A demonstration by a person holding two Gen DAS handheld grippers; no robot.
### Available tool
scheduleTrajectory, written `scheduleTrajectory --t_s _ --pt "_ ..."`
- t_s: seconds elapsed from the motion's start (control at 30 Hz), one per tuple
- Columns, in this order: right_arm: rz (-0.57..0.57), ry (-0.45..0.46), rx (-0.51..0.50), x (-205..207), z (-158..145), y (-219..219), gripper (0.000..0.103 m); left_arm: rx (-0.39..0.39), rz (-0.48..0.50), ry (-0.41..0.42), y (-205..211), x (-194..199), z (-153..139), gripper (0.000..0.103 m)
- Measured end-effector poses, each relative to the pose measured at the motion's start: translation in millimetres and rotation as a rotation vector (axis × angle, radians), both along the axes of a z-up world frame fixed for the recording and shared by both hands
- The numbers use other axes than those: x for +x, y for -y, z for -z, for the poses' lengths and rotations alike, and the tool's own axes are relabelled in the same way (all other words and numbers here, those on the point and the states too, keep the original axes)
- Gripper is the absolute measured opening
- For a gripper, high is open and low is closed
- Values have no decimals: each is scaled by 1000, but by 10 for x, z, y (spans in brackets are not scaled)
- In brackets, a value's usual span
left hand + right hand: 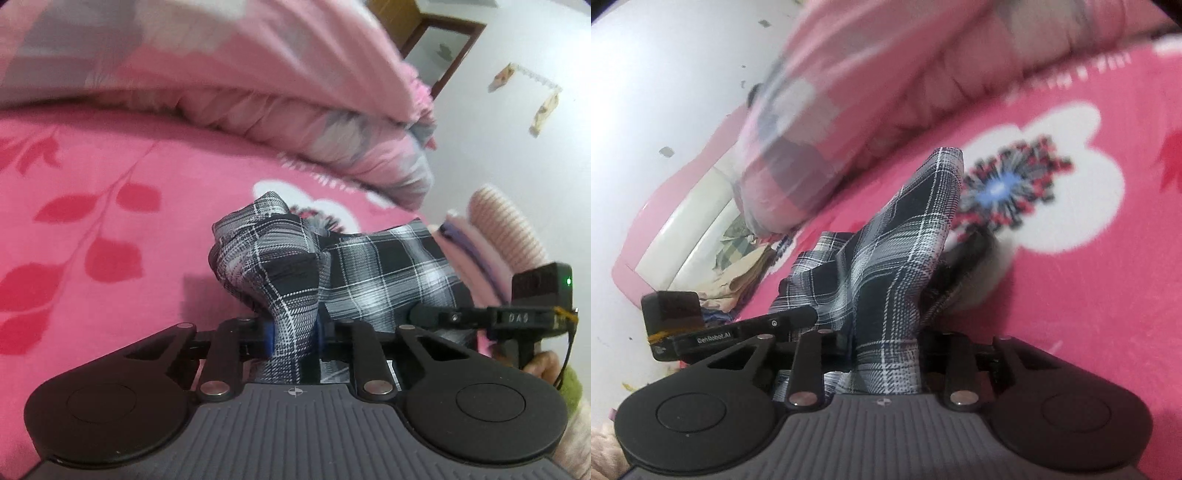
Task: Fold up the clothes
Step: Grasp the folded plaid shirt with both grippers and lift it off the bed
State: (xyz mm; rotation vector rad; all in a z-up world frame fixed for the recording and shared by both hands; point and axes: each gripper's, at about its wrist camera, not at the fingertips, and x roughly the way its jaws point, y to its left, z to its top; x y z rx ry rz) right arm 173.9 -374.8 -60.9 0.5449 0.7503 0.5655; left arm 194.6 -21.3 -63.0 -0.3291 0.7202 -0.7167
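This is a bedroom in a home. A bed fills both views, spread with a bright pink sheet (110,177) printed with red leaf sprigs and a big white flower (1052,184), and a bulky pink-and-grey quilt (258,81) is heaped along its far side. In the right wrist view a pink-and-cream padded headboard (683,221) stands against a plain white wall (665,74), with loose clothes (738,273) piled beside it, while the left wrist view shows a wooden-framed cabinet (439,48) by the wall.

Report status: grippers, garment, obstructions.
Left gripper shut on plaid garment. Right gripper shut on it too. Garment bunched above pink bedsheet. Nothing in the way.
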Motion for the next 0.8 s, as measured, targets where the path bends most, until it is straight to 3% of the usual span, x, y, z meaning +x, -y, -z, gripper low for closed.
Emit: scheduleTrajectory --t_s 0.23,0.47,0.6,0.8 --pt "105 165 -50 -765 -524 18 29 -6 50 163 138 -644 -666 15" --pt "270 319 -53 -1796 -1023 328 29 -5 189 342 716 -1487 -1229 13" --pt "367 393 -81 -2498 -1313 678 29 -75 291 359 1183 -1789 -1443 13" --pt "539 467 -212 -3564 -1722 1286 29 -174 474 355 2161 -2087 -1573 13"
